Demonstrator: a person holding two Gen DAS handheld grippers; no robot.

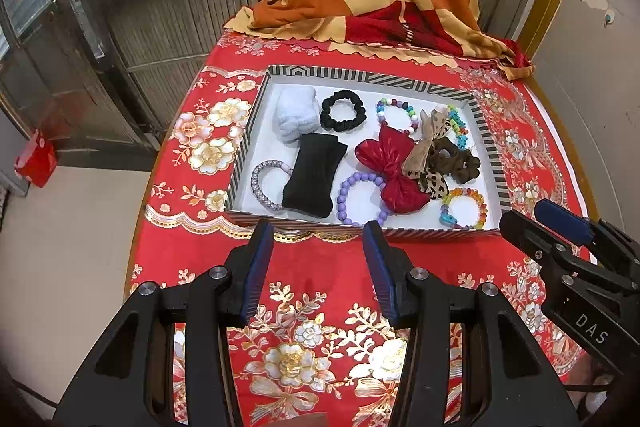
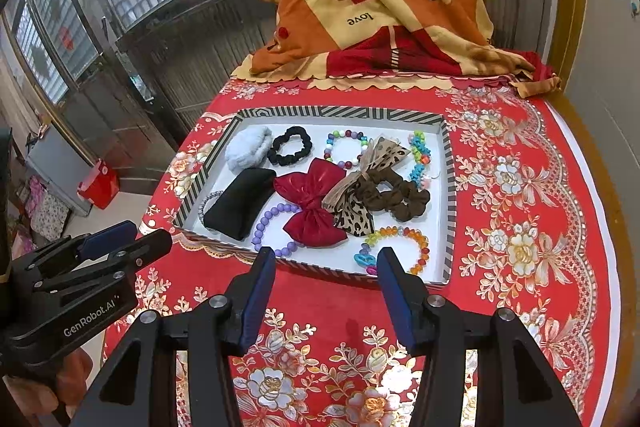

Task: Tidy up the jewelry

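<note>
The counter (image 1: 320,267), under a red floral cloth, carries a striped tray (image 1: 372,74) whose long axis runs left to right. Inside it, the red bow (image 1: 386,167) lies middle, tilted diagonally. Both grippers hover just before the tray's near edge: left gripper (image 1: 318,231) apart and empty, right gripper (image 2: 326,257) apart, empty.

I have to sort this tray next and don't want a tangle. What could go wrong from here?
1. The red bow lies over the purple bead bracelet and against the leopard ribbon; lifting one may drag the others.
2. The bead bracelet nearest the open right gripper lies flat, so the fingers may slip off it.
</note>
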